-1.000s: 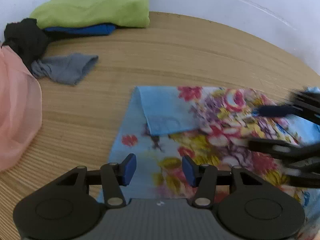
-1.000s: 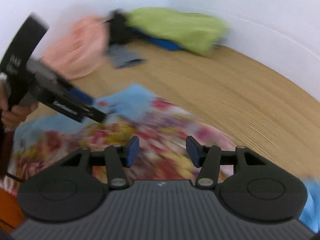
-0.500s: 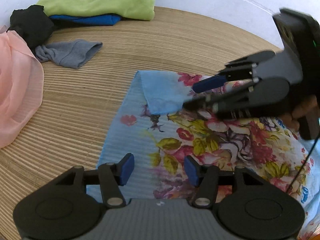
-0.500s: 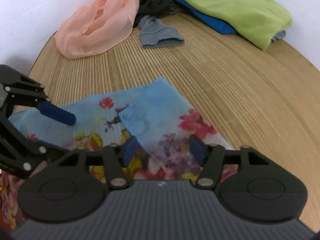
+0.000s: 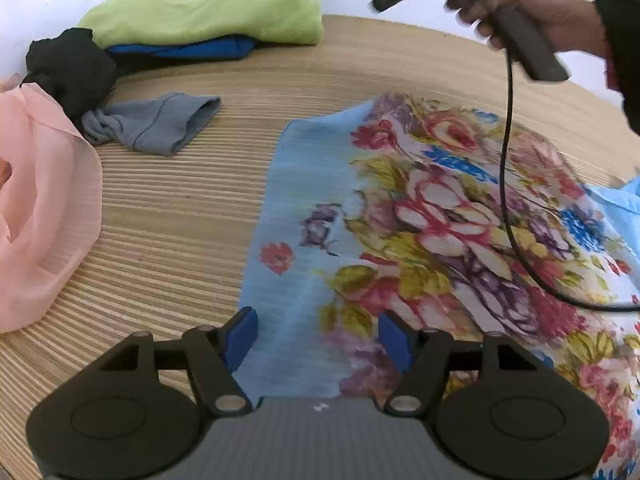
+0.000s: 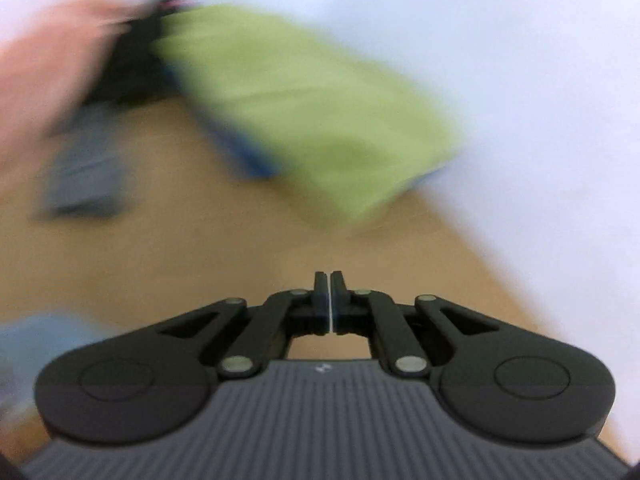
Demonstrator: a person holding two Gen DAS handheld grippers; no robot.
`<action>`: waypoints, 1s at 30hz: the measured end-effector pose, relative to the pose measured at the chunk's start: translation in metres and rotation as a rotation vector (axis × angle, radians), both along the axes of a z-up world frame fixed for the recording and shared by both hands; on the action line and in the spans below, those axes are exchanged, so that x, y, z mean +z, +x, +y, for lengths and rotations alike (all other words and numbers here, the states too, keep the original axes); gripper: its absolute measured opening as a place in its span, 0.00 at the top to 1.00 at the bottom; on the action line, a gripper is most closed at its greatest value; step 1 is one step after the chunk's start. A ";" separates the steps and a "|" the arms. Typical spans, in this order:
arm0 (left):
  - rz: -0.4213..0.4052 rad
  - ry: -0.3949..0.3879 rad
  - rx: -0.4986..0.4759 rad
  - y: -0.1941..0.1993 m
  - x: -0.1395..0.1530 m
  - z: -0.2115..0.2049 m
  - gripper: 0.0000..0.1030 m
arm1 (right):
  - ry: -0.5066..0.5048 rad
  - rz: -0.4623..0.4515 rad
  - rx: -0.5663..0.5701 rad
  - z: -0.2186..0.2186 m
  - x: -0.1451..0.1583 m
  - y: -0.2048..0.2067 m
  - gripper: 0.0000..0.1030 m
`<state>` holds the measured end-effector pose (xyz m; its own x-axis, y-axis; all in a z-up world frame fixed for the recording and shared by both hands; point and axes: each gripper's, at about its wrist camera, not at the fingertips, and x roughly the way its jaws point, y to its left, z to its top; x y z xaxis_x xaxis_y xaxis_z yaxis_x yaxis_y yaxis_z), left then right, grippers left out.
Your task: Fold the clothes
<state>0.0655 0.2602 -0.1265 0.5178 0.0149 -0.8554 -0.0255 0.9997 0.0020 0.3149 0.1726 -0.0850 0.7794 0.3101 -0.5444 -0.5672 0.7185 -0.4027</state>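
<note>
Leftmost on the surface (image 5: pixel 192 216) lies a loose peach garment (image 5: pixel 40 216), then a black garment (image 5: pixel 68 68) and a small grey piece (image 5: pixel 156 122); behind them a green garment (image 5: pixel 212 8) rests on a blue one (image 5: pixel 192 50), both looking folded. Centre to right, the floral cloth (image 5: pixel 420 216) lies spread flat, its long axis running from near-left to far-right, and its plain blue edge passes directly between the fingers of the left claw (image 5: pixel 318 338), which stands wide and holds nothing. The right claw (image 6: pixel 330 300) is lifted well above the cloth's far end; its fingers are pressed together with nothing visible between them, and its view is motion-blurred. Judgement: the left claw is the nearer to the cloth. Whether this spread precedes a fold cannot be settled.
</note>
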 end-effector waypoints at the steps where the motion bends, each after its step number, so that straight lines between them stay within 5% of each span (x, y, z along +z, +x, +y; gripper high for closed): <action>1: 0.001 0.005 0.005 0.001 0.000 0.000 0.33 | 0.016 0.030 -0.034 -0.004 0.006 0.006 0.87; 3: 0.002 -0.001 0.013 0.001 0.000 0.001 0.35 | 0.108 0.127 0.000 -0.027 0.020 0.002 0.86; 6: -0.001 -0.002 -0.007 0.003 0.002 -0.002 0.35 | 0.164 0.246 0.056 -0.069 0.028 -0.025 0.70; 11: -0.028 0.007 -0.068 0.010 0.009 -0.014 0.36 | 0.093 0.404 0.061 -0.133 0.004 -0.086 0.64; 19: -0.027 -0.003 -0.190 0.005 0.013 -0.049 0.36 | 0.203 0.425 -0.258 -0.238 -0.018 -0.225 0.64; 30: -0.046 -0.046 -0.489 -0.027 0.030 -0.192 0.36 | 0.283 0.323 -0.696 -0.371 -0.016 -0.354 0.64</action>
